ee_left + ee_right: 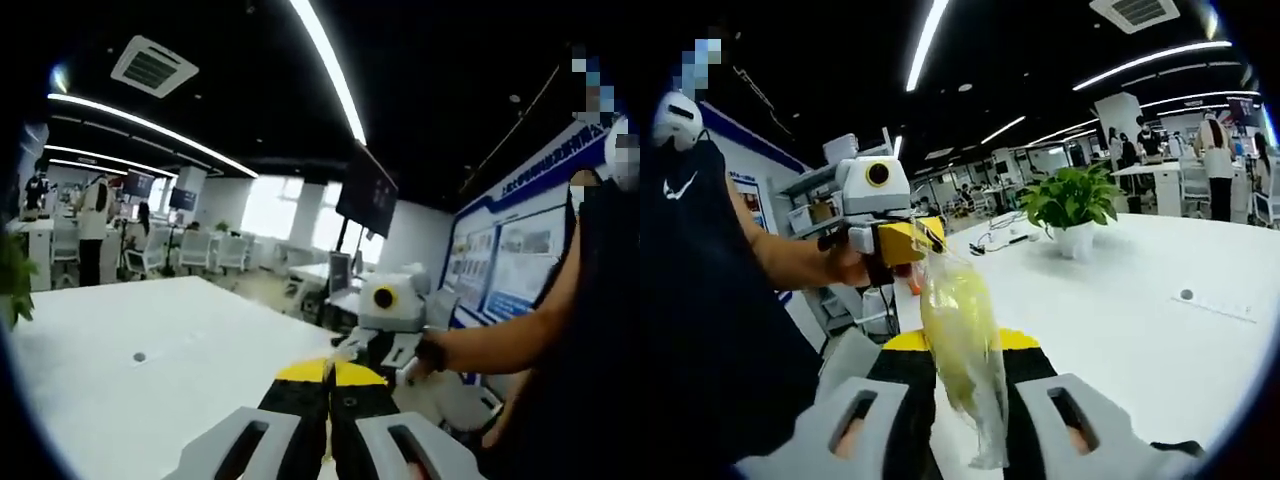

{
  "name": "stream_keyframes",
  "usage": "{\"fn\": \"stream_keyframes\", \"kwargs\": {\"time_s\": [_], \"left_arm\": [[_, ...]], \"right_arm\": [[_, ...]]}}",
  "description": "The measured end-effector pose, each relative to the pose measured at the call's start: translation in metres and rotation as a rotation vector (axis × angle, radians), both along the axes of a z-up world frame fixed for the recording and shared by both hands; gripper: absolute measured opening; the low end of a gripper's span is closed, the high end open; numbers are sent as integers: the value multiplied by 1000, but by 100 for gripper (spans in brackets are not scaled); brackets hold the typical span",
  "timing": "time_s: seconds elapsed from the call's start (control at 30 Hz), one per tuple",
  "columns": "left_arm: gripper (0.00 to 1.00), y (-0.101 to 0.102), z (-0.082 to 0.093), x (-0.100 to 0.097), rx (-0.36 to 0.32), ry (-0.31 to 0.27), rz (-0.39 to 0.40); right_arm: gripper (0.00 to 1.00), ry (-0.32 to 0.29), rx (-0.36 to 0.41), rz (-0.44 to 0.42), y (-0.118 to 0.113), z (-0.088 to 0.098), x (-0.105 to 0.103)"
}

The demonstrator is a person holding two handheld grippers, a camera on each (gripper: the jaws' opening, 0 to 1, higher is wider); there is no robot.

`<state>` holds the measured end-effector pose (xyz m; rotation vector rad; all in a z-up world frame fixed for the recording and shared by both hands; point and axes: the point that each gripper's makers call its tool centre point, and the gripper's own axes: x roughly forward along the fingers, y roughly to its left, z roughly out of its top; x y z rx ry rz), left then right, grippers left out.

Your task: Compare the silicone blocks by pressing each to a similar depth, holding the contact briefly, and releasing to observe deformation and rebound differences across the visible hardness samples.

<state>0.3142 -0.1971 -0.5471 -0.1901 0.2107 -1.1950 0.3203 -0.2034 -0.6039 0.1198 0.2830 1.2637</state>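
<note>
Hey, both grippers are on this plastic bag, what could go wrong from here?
The plastic bag with yellowish contents is held between the right gripper and the left gripper; pulling apart might tear its thin film. If either grip slips, it could drop onto the white table.

Two grippers [895, 240] [970, 365] show in the right gripper view, with one clear bag [960, 350] stretched between them, one potted plant [1072, 205] near the far edge of the one white table [1140, 330], and two round sockets [1186, 295] [139, 356].
</note>
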Motion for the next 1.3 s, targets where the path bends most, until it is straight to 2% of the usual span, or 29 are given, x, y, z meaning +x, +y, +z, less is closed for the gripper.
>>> {"fn": "stream_keyframes", "kwargs": {"time_s": [0.07,0.1,0.13,0.17,0.2,0.27,0.3,0.33,0.4,0.5,0.63,0.97,1.13,1.2,1.3], "left_arm": [[0,-1,2,1,-14,9,8],[0,0,6,3,-50,37,33],[0,0,12,4,-90,46,32],[0,3,20,4,-133,42,40],[0,3,23,5,-149,44,39],[0,2,29,6,-168,50,31],[0,1,33,7,-186,52,23],[0,1,35,9,-189,50,28],[0,-2,38,9,-191,45,24],[0,-6,35,11,-175,42,23],[0,-10,15,20,-140,74,55],[0,-18,-36,25,-130,180,94],[0,-18,-65,28,-120,226,117],[0,-18,-76,29,-121,256,124],[0,-20,-90,27,-116,283,124]], "right_arm": [[41,5,37,-24,-4,5,4],[47,-17,37,-60,-6,6,10],[56,-31,34,-92,-9,7,14],[70,-53,40,-130,-12,9,19],[78,-46,43,-155,-16,10,21],[93,-46,52,-188,-23,11,24],[96,-55,46,-219,-29,10,27],[96,-66,37,-229,-34,9,27],[96,-47,39,-265,-47,5,28],[96,-35,40,-283,-57,-4,24],[96,-2,36,-335,-73,-19,19],[96,31,-45,-385,-99,-51,4],[96,63,-58,-403,-104,-67,-1],[96,60,-105,-409,-107,-78,-5],[96,66,-133,-411,-108,-89,-7]]}}
